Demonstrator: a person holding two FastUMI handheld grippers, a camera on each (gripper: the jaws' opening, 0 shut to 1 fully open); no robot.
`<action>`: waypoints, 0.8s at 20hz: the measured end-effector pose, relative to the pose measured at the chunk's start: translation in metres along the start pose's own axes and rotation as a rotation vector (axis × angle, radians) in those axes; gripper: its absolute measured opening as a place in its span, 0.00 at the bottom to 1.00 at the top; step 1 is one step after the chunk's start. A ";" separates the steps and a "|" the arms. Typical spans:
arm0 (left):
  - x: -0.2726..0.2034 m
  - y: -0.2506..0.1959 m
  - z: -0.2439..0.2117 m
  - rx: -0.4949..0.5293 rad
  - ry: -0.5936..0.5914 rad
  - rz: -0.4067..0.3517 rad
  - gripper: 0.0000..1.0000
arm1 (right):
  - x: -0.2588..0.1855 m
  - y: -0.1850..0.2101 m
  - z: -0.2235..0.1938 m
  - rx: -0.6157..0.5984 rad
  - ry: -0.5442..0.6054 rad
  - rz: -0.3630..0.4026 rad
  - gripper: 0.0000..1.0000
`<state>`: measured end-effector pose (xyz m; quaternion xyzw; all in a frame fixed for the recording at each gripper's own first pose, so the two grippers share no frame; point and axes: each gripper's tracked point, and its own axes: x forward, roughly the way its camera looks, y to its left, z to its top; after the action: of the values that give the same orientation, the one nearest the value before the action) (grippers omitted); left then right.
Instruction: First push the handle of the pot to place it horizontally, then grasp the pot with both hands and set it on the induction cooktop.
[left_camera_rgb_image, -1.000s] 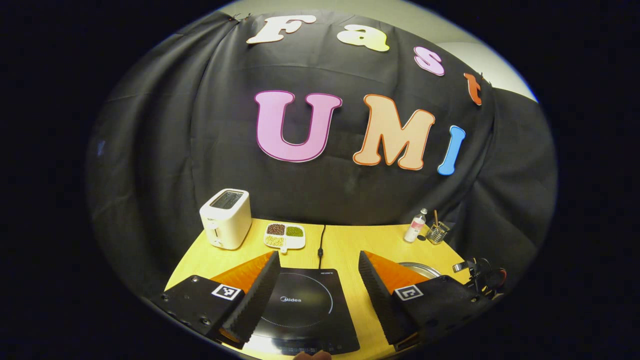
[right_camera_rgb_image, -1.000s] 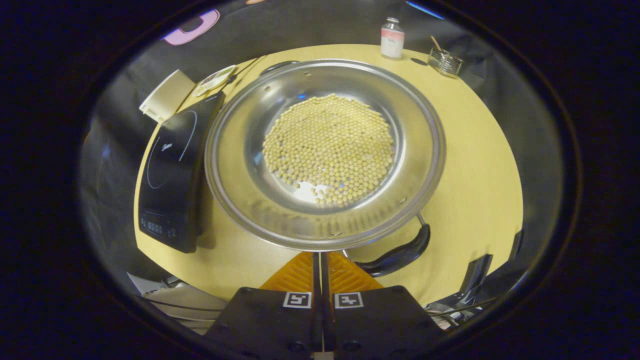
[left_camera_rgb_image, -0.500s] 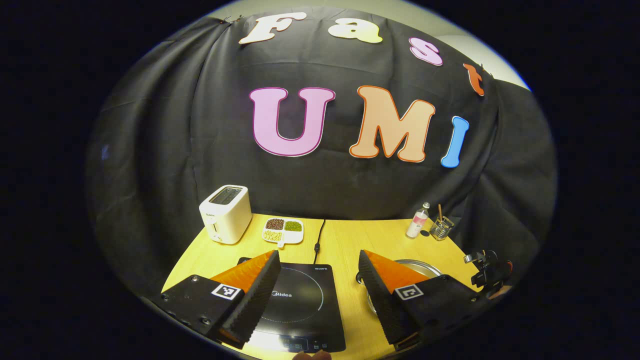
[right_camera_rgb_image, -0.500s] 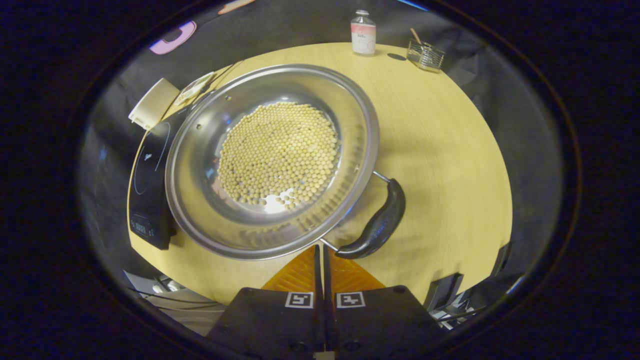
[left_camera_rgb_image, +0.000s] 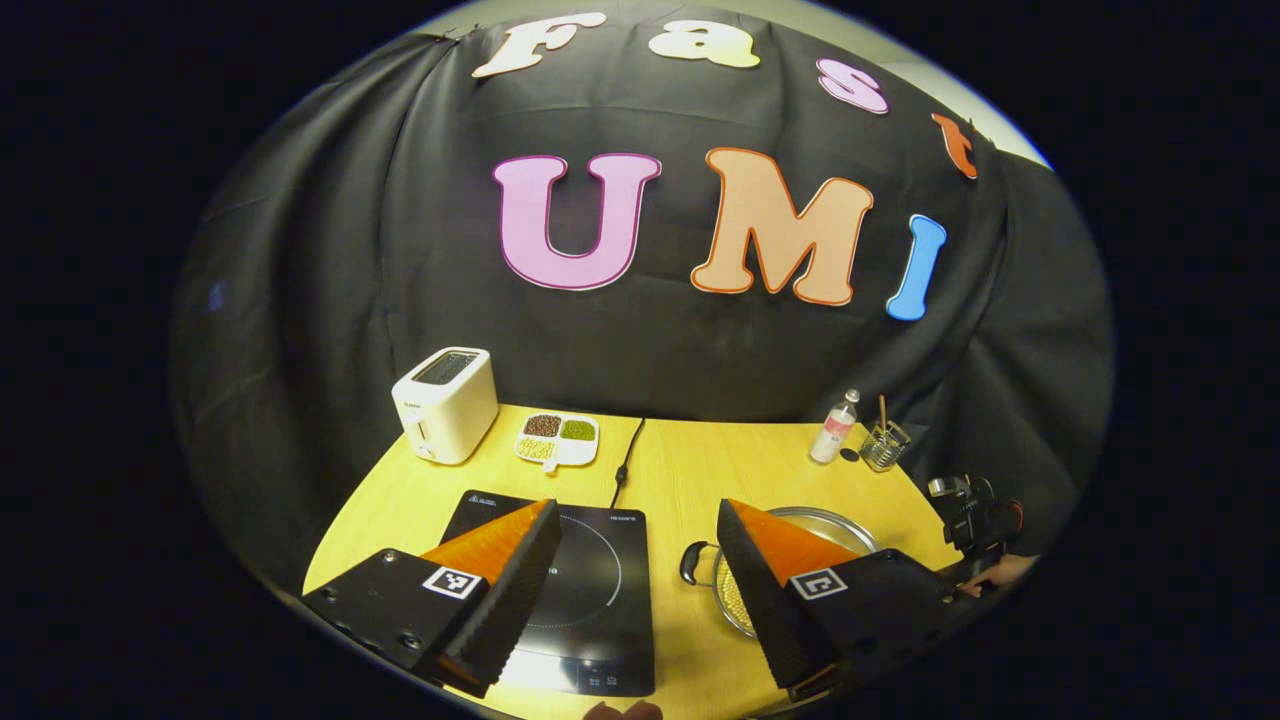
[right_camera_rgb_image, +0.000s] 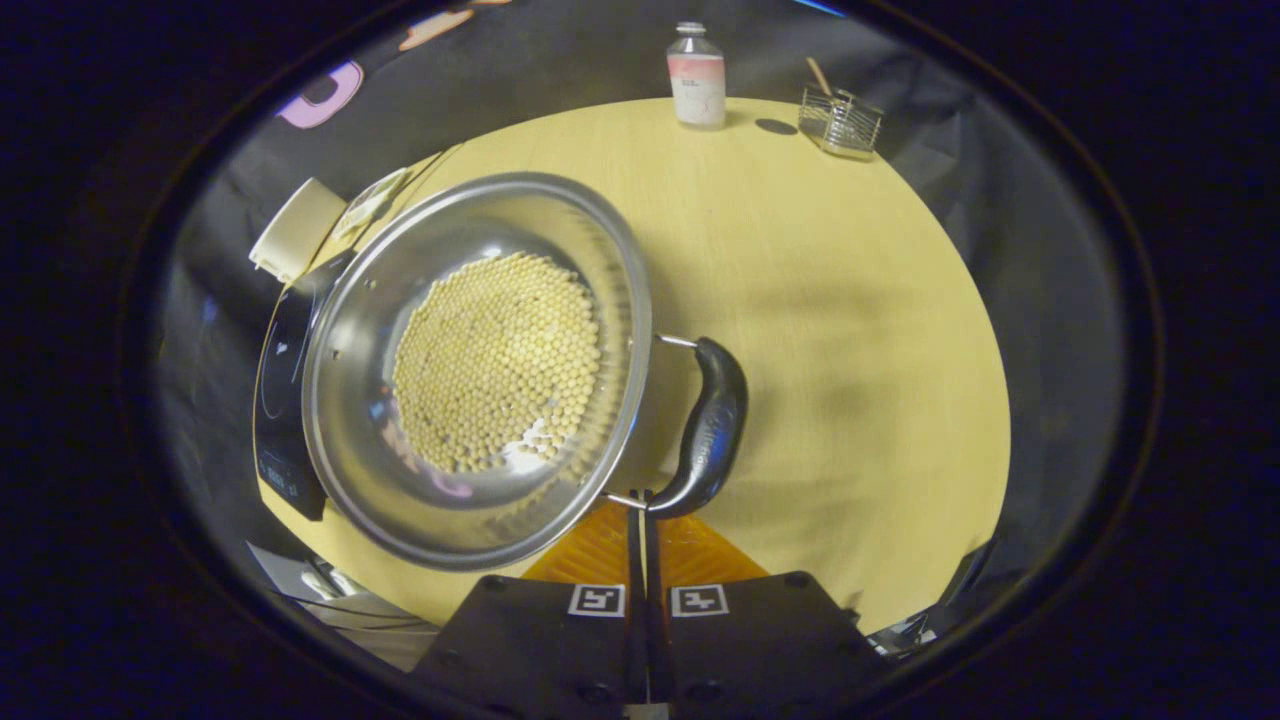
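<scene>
One yellow table (left_camera_rgb_image: 690, 470), carrying everything. One black cooktop (left_camera_rgb_image: 590, 590) at 6 o'clock in the left gripper view, flat, with a ring marked on top; printing on it too small to read. One steel pot (right_camera_rgb_image: 470, 370), at 9 o'clock in the right gripper view, standing on the table just beside the cooktop and not on it, its floor covered by one layer of pale beans (right_camera_rgb_image: 495, 365). Two black handles counted on the pot: one (right_camera_rgb_image: 712, 425) at the pot's 3 o'clock in the right gripper view, the other (left_camera_rgb_image: 690, 563) facing the cooktop in the left gripper view. One white toaster (left_camera_rgb_image: 445, 403) at 10 o'clock in the left gripper view, well apart from the pot. One white divided dish (left_camera_rgb_image: 557, 440) just beside the toaster, with brown, green and yellow fillings. One black cord (left_camera_rgb_image: 625, 460) running from the cooktop's far edge toward 12 o'clock. One small bottle (right_camera_rgb_image: 697, 75) at 12 o'clock in the right gripper view, label not legible. One small glass holder (right_camera_rgb_image: 840, 120) at 1 o'clock, near the bottle, with a stick in it. Left gripper (left_camera_rgb_image: 640, 590) spread wide, holding nothing, hanging above the cooktop. Right gripper (right_camera_rgb_image: 640, 510) closed to a thin slit, gripping nothing, tips at the near end of the 3 o'clock handle, seemingly touching it.
</scene>
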<state>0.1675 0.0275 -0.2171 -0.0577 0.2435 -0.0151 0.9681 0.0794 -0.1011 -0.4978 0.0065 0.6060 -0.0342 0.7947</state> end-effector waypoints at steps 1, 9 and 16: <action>0.001 -0.003 -0.002 0.002 0.011 0.003 0.96 | 0.001 -0.003 0.006 0.001 -0.004 0.002 0.02; 0.006 -0.032 -0.017 0.007 0.067 -0.002 0.96 | 0.007 -0.015 0.027 0.044 -0.032 0.056 0.04; 0.039 -0.053 -0.057 0.001 0.196 -0.114 0.97 | -0.017 -0.029 0.035 0.101 -0.130 0.015 0.06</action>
<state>0.1746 -0.0335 -0.2791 -0.0692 0.3333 -0.0760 0.9372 0.1072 -0.1313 -0.4711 0.0488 0.5505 -0.0591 0.8313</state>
